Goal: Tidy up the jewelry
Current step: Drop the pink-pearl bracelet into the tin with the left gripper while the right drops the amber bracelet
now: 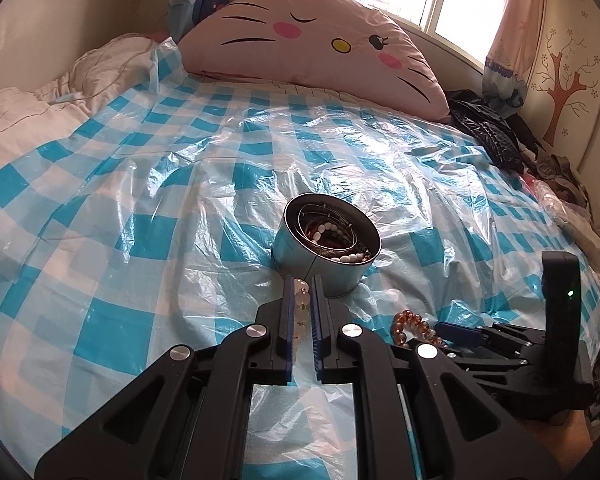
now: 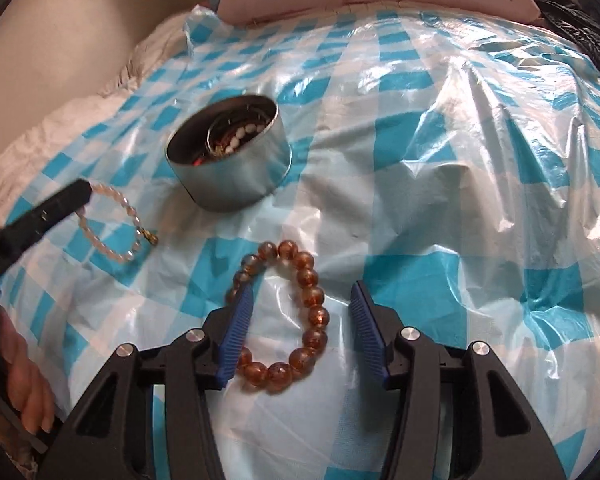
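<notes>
A round metal tin (image 1: 328, 258) (image 2: 230, 160) holding several bracelets sits on the blue checked plastic sheet. My left gripper (image 1: 303, 285) is shut on a pale pink bead bracelet (image 1: 302, 304) (image 2: 114, 224), just in front of the tin; in the right wrist view most of the bracelet rests on the sheet. An amber bead bracelet (image 2: 290, 316) (image 1: 414, 326) lies on the sheet. My right gripper (image 2: 300, 294) is open around its near part, with the left finger over the beads and the right finger outside the loop.
A pink cat-face pillow (image 1: 308, 40) lies at the bed's far end under a window. A black jacket (image 1: 488, 128) and other clothes are heaped at the far right. White bedding (image 1: 40, 92) lies at the left.
</notes>
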{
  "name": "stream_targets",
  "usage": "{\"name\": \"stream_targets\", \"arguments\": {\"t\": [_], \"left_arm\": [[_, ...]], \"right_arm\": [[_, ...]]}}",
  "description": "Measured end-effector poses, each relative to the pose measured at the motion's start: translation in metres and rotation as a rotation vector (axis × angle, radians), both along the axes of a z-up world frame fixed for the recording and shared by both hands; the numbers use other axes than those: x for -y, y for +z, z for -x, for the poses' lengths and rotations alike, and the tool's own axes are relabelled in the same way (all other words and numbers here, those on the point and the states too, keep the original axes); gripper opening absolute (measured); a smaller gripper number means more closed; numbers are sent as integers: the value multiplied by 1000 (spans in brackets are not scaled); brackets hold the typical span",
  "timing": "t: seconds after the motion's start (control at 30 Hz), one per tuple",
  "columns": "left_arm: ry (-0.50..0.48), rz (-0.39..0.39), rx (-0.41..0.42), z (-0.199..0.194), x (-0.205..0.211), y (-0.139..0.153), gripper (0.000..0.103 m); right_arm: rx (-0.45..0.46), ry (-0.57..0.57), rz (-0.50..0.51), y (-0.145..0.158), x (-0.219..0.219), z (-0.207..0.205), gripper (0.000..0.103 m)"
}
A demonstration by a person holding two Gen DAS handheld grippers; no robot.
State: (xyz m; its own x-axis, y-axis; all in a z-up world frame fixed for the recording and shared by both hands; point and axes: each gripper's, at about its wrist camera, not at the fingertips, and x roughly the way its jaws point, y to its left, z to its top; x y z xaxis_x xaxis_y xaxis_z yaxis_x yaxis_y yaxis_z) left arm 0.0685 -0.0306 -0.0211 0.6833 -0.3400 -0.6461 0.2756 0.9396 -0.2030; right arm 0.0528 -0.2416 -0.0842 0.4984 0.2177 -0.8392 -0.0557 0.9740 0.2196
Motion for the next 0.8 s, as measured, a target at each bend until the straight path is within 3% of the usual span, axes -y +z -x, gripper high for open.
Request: {"name": "stream_targets", "arguments": {"t": [0.03, 0.1, 0.13, 0.2, 0.3, 0.47, 0.6, 0.8], "left_arm": [[0, 0, 0, 0, 0, 0, 7], [0, 1, 1, 0, 0, 0, 7], [0, 1, 0, 0, 0, 0, 7], [0, 1, 1, 1, 0, 1, 7], [-9, 13, 9, 1, 0, 1, 7], [-43, 91, 0, -1, -1, 5, 7], [-54, 165, -25, -7, -4, 9, 7], [-66, 201, -21, -14, 1, 19, 7]], "right_arm": [[3, 25, 50, -1, -7, 0, 41], [4, 65, 115, -1, -17, 2, 17], [4, 71, 114, -1, -17, 3, 13], [8, 45, 22, 2, -6, 5, 13], [45, -47, -328, 8, 31, 14, 13], [146, -108, -639, 18, 58, 25, 13], [241, -94, -770, 32, 54, 23, 13], [309, -81, -825, 49, 44, 4, 13]]}}
